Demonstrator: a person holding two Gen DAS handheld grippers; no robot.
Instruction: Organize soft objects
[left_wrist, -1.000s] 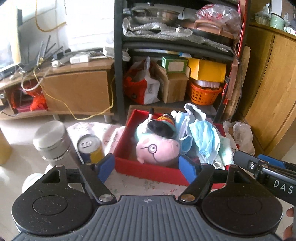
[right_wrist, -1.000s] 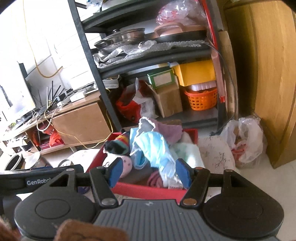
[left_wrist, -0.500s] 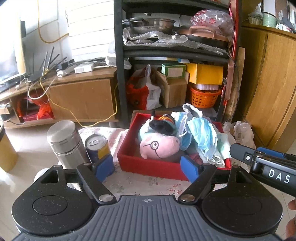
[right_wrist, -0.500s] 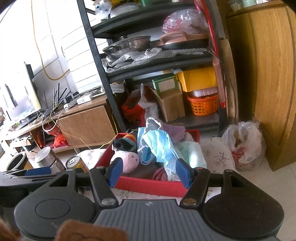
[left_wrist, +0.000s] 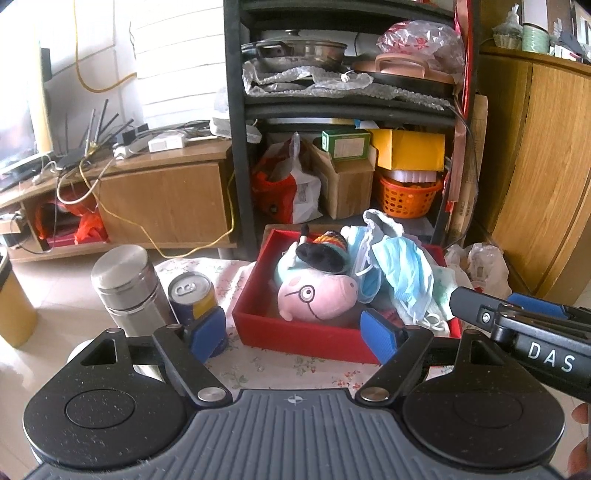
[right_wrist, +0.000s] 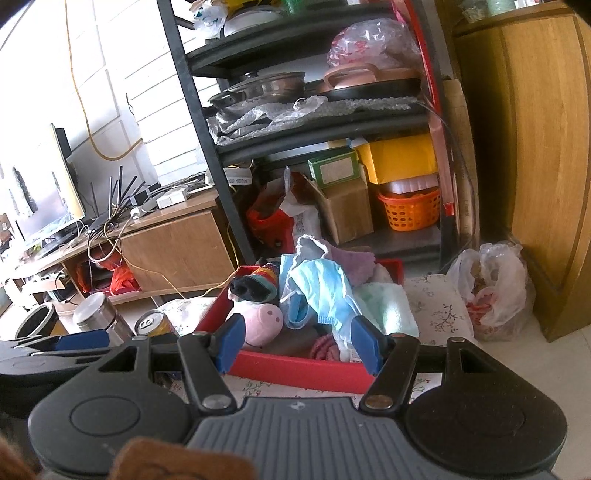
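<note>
A red box (left_wrist: 295, 334) (right_wrist: 295, 369) on a floral cloth holds a pink pig plush (left_wrist: 317, 295) (right_wrist: 260, 321), a striped dark sock (left_wrist: 325, 251) (right_wrist: 258, 282), blue face masks (left_wrist: 402, 266) (right_wrist: 321, 288), a pale green cloth (right_wrist: 384, 306) and a purple cloth (right_wrist: 354, 262). My left gripper (left_wrist: 293, 334) hovers open in front of the box's near wall, nothing between its blue pads. My right gripper (right_wrist: 297, 345) is also open and empty, just before the box; its body shows at the right of the left wrist view (left_wrist: 517, 328).
A steel flask (left_wrist: 127, 284) and a drink can (left_wrist: 192, 295) stand left of the box. Behind it rises a black shelf rack (left_wrist: 236, 147) crammed with boxes, an orange basket (left_wrist: 406, 195) and pans. A wooden cabinet (left_wrist: 535, 177) and a plastic bag (right_wrist: 491, 288) are at the right.
Both grippers have drawn back and lifted a little from the box, so more of the box, flask and can shows. Nothing in the box has moved.
</note>
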